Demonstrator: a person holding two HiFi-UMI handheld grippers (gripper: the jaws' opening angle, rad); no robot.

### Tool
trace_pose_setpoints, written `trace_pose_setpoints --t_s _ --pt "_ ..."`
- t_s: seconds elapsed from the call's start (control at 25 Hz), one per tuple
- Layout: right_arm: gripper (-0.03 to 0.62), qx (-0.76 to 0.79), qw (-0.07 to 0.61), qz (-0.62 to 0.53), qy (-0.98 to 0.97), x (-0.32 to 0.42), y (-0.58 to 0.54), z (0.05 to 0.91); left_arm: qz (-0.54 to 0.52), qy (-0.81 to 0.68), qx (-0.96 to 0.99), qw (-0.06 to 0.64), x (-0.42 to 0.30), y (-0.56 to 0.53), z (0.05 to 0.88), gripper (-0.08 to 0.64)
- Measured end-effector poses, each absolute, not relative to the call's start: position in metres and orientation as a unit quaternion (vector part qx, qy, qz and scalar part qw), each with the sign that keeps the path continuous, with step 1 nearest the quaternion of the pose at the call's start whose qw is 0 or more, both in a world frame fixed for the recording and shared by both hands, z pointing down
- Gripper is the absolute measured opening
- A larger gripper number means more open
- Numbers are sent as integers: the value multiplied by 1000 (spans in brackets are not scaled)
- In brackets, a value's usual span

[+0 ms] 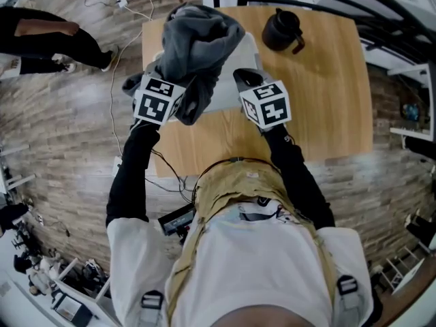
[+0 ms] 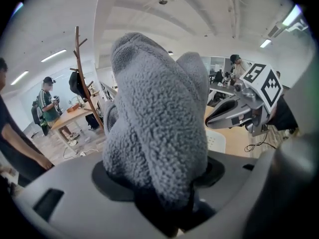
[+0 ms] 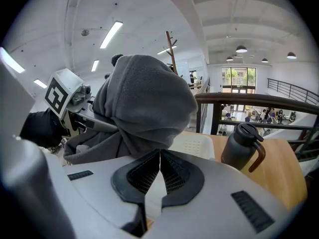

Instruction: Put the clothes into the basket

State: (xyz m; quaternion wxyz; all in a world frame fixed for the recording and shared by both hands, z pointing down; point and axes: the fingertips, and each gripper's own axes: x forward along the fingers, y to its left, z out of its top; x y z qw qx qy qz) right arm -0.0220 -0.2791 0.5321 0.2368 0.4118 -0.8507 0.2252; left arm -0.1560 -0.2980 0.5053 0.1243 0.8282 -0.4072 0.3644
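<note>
Left tool [image 2: 158, 188] clamped on grey fleece [image 1: 197, 43]. Fleece bunched upright, held directly above basket [image 1: 226, 97] on desk [image 1: 327, 101]. Right tool [image 3: 159, 158] pinched closed, no cloth seen between pads, tips just under fleece. Basket below and just beyond both tools. Left tool carries load, so lowering likely falls to it. Flask [image 1: 283, 29] behind basket.

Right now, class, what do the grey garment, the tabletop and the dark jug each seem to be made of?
Grey garment: fleece, likely synthetic; nubby pile on one side, smoother on the other.
Tabletop: wood or wood-look laminate; pale grain, satin sheen.
Dark jug: matte plastic or coated metal, hard to say; brownish handle.
</note>
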Motion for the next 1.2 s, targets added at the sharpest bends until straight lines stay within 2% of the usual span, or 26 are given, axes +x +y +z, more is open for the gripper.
trace_pose_setpoints --t_s 0.76,1.2 --pt "21 418 262 268 -828 7 -253 566 514 -201 833 44 -118 -281 564 291" --pt "21 414 278 286 -818 15 -240 579 570 -129 811 42 -108 -280 625 293"
